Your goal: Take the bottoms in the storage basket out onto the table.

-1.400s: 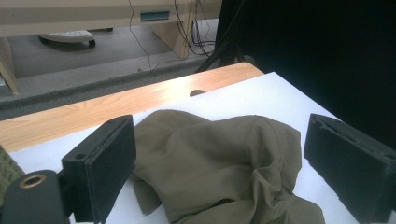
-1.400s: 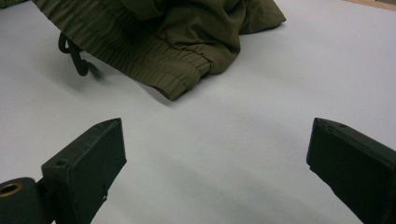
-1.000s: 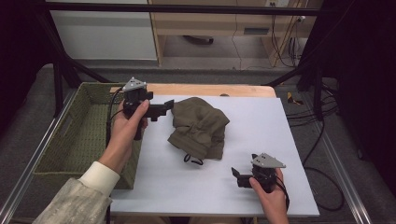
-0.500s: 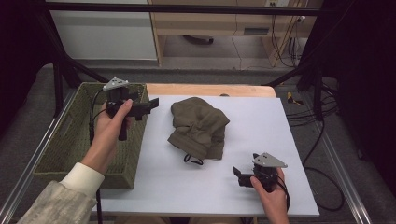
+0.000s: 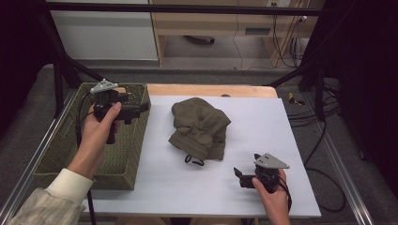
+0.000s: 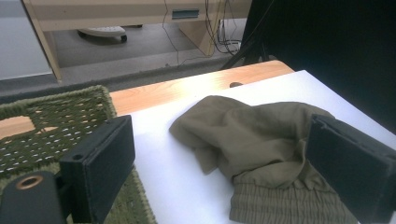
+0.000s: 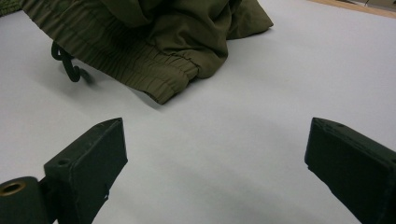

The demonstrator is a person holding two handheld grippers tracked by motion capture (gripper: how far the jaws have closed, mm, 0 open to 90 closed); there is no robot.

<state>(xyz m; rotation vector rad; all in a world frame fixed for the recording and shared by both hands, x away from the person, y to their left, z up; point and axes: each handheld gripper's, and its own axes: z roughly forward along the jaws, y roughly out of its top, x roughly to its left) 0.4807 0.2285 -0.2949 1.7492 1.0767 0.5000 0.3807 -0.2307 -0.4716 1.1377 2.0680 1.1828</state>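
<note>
Jaws apart above woven basket, nothing inside

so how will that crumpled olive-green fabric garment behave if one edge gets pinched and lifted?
The crumpled olive-green fabric garment lies in soft folds, so it is probably floppy and would drape and unfold rather than hold its shape. Its thin cloth suggests it is light. The black drawstring loop at the gathered elastic hem would likely dangle and could snag.

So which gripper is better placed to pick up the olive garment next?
Probably the right gripper: it sits open on the white table just below the olive garment, aimed at its elastic hem. The left gripper is open too, but hovers over the woven basket.
</note>
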